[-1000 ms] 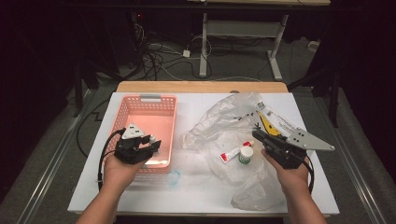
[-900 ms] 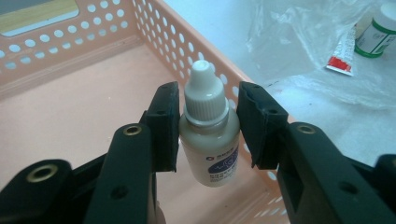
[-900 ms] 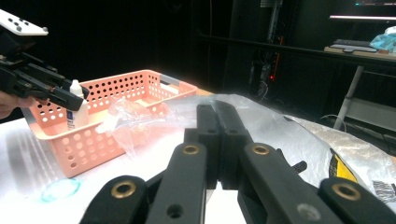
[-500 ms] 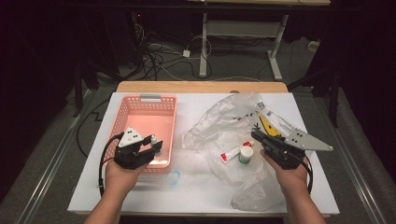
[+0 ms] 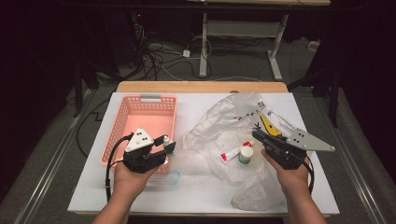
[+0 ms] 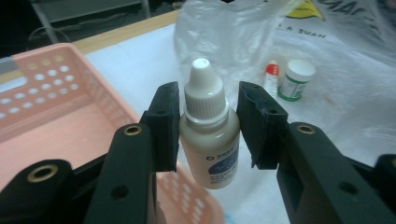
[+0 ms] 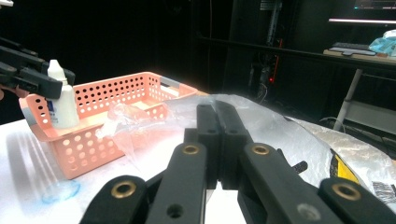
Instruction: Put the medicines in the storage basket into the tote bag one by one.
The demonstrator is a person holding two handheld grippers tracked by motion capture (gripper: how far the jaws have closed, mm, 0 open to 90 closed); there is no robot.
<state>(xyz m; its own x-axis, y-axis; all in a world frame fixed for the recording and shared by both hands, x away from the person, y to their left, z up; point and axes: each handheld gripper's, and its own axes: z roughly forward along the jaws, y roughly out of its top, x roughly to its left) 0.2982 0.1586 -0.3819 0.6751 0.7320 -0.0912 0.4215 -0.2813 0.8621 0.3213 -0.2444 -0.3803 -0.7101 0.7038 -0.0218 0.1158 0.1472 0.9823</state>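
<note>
Dropper bottle [image 6: 208, 135] first: one small bottle with a milky, off-white body, a ribbed white screw cap ending in a rounded white tip, and a dark blue label low on its front with pale print too small for me to read. It stands upright between the jaws of my left gripper [image 6: 208, 128], which are closed against its shoulder from both sides, so the bottle hangs clear of the surface. In the high view I see it held just over the near right corner of the pink basket [image 5: 140, 116].

Going from my left across the white table [image 5: 201, 191], I count one basket, perforated all round, with a grey tab on its far rim. Just in front of its near corner lies one small clear round lid-like piece [image 5: 173, 177] with a bluish tint. Next comes one big crumpled clear plastic bag [image 5: 219, 126] spread over the middle and right of the table, with yellow and black print near its far right edge. On the bag lie one small tube [image 5: 229, 155] with a red end and, just beside it, one small white jar [image 5: 245, 155] with a green band, standing upright.

My right gripper [image 7: 217, 140] hovers above the bag's right side, its jaws pressed together with nothing between them.
</note>
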